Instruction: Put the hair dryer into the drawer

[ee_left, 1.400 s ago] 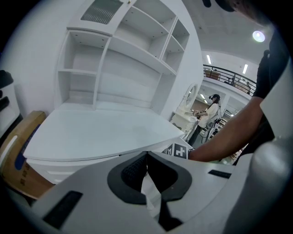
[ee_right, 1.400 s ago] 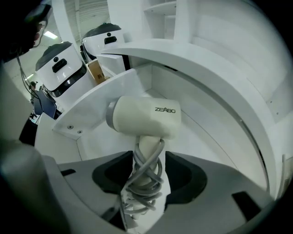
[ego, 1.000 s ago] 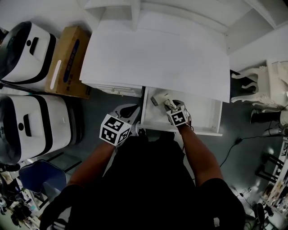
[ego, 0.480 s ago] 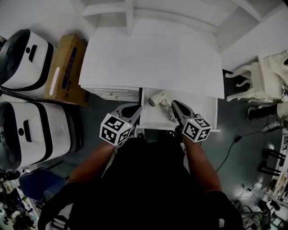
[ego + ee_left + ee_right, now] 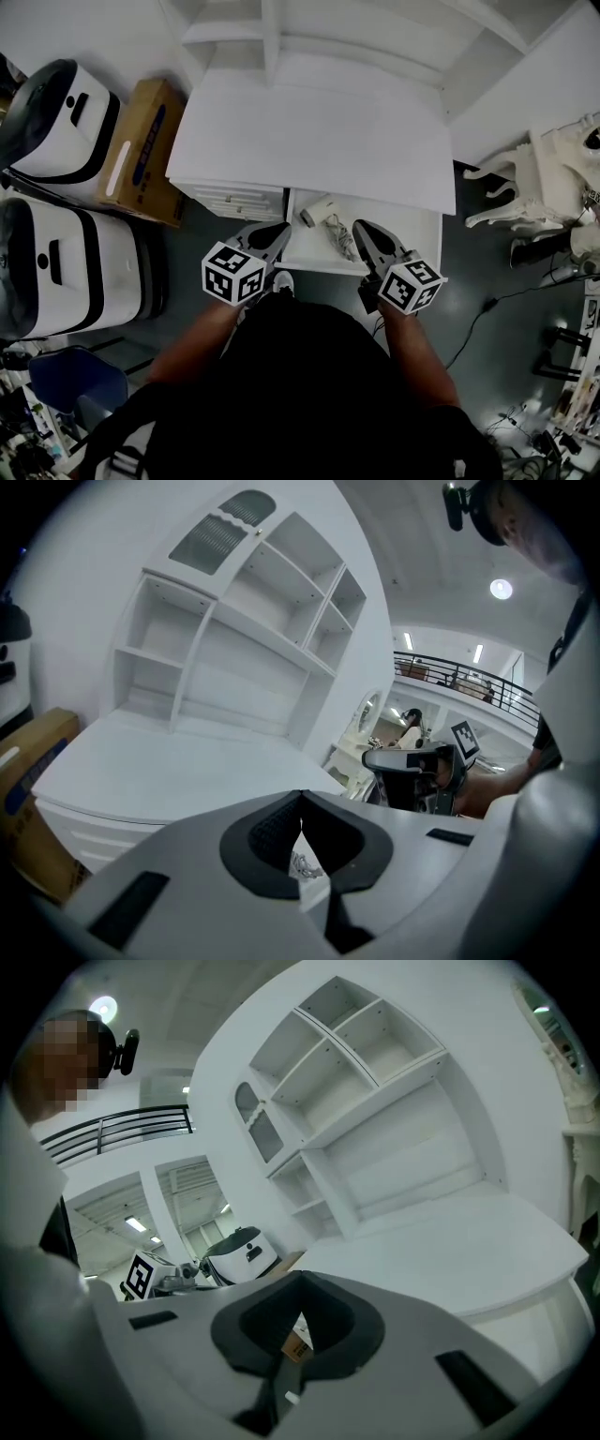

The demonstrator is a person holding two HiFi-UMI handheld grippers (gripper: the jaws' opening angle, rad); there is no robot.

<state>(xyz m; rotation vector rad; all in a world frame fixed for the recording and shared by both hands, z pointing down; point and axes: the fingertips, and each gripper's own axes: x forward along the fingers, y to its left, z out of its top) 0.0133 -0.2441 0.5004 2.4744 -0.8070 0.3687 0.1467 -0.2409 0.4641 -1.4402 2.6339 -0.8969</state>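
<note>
Dryer [image 5: 319, 210] was seen lying inside the open drawer [image 5: 417, 225], toward its 10 o'clock corner in the head view. What appeared to be its cord [image 5: 342, 240] was bunched just beside it at 5 o'clock. The drawer was pulled out from under the desk [image 5: 309, 131] at that top's 6 o'clock edge.

At the drawer's 8 o'clock corner the left gripper [image 5: 277, 231] was held, its jaws pressed together at the tips with nothing pinched. A bit of the cord was glimpsed through the small gap behind those tips in the left gripper view.

Over the drawer's 6 o'clock front edge the right gripper [image 5: 360, 228] was held, apart from the dryer. Its jaws had just been closing and were pressed together, with nothing between them.

At the desk's 9 o'clock a cardboard box [image 5: 141, 141] was leaned against its side. Two white machines [image 5: 66, 267] were stood beyond the box, farther toward 9 o'clock.
</note>
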